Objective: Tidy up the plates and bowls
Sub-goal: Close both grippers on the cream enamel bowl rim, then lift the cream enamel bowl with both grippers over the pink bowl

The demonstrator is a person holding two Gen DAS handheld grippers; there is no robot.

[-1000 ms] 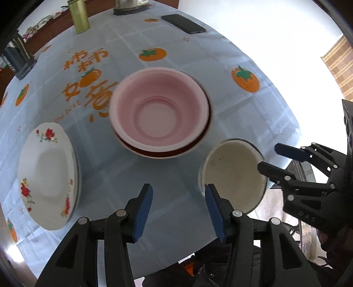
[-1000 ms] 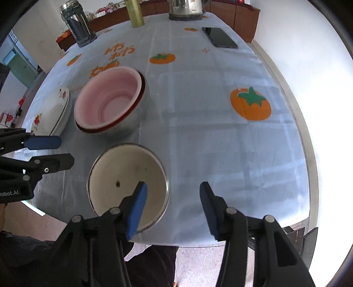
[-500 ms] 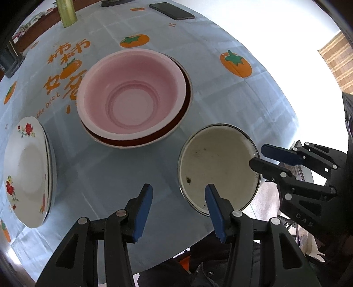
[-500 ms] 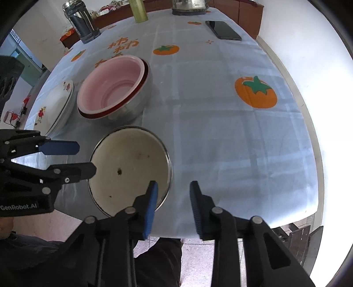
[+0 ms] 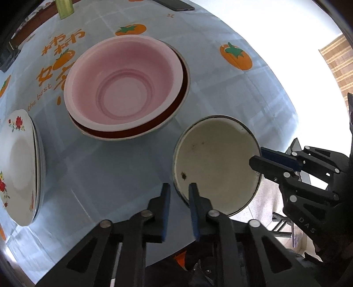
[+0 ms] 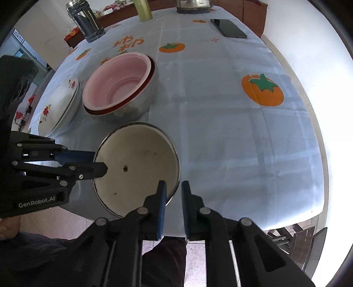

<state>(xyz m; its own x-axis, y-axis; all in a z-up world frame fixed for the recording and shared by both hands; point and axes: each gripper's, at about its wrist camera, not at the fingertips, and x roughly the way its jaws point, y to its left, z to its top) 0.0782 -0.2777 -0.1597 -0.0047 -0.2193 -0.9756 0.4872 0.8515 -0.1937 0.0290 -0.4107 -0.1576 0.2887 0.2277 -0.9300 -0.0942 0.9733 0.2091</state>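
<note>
A cream enamel bowl (image 5: 217,163) (image 6: 136,167) with a dark rim sits at the table's near edge. My left gripper (image 5: 179,194) straddles its left rim, fingers narrowed around it. My right gripper (image 6: 172,192) straddles its right rim the same way; it also shows in the left wrist view (image 5: 262,157). A pink bowl (image 5: 123,86) (image 6: 117,81) is nested in a red-rimmed metal bowl (image 6: 141,103) beyond it. A stack of white floral plates (image 5: 17,163) (image 6: 59,103) lies at the left.
The table has a light blue cloth with orange persimmon prints (image 6: 220,106). A black phone (image 6: 228,28), a green bottle (image 6: 143,10), a glass jar (image 6: 86,22) and a kettle (image 6: 192,4) stand at the far end. The table edge is close below the cream bowl.
Both grippers have moved in onto the cream bowl and their fingers have narrowed around its rim on opposite sides. The bowl looks nearer and tilted.
</note>
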